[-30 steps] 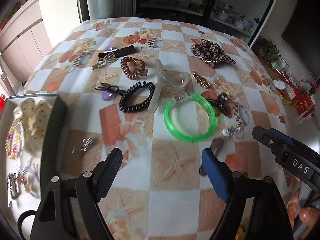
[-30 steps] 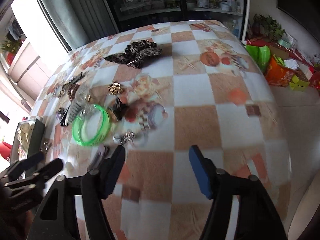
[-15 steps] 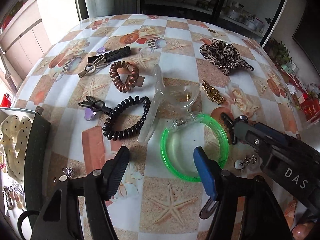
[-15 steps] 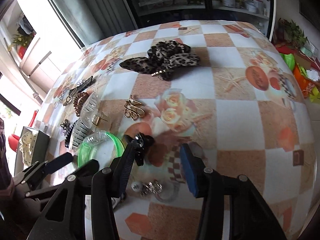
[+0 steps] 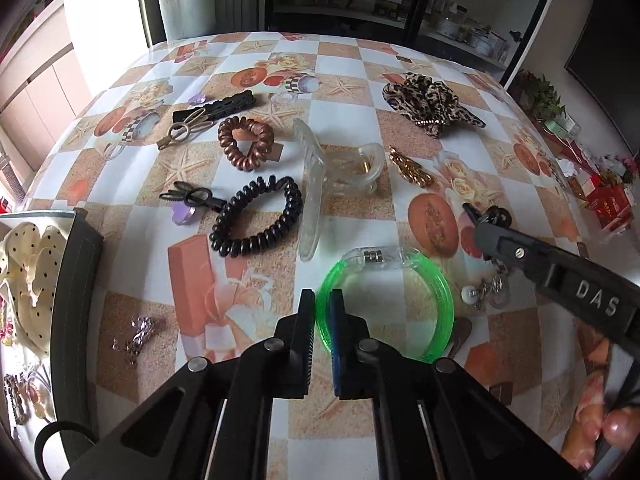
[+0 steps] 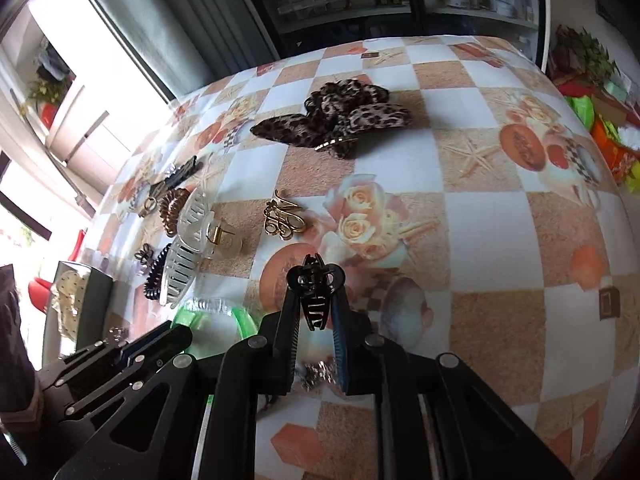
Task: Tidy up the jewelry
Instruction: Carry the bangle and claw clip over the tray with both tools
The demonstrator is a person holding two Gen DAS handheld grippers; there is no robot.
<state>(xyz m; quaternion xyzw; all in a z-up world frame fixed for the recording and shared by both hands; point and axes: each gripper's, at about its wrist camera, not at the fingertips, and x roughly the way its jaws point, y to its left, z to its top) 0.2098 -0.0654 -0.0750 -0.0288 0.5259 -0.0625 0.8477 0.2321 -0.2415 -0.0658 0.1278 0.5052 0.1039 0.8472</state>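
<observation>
Left gripper [image 5: 322, 312] clamped on rim of green bangle [image 5: 436, 280] on table [image 5: 352, 80]; right gripper [image 6: 316, 312] jaws closing round black claw clip [image 6: 316, 292], pads touching it.

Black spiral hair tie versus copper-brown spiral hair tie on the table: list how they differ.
Colour: the black spiral hair tie is glossy black; the copper-brown spiral hair tie is metallic brown.
Size and shape: the black one forms a wider, stretched, lopsided loop; the copper one is a smaller, tighter ring.
Place: in the left wrist view the black one lies nearer the camera and touches a clear claw clip; the copper one lies farther back.
Both are coiled and lie flat, ungripped.
</observation>
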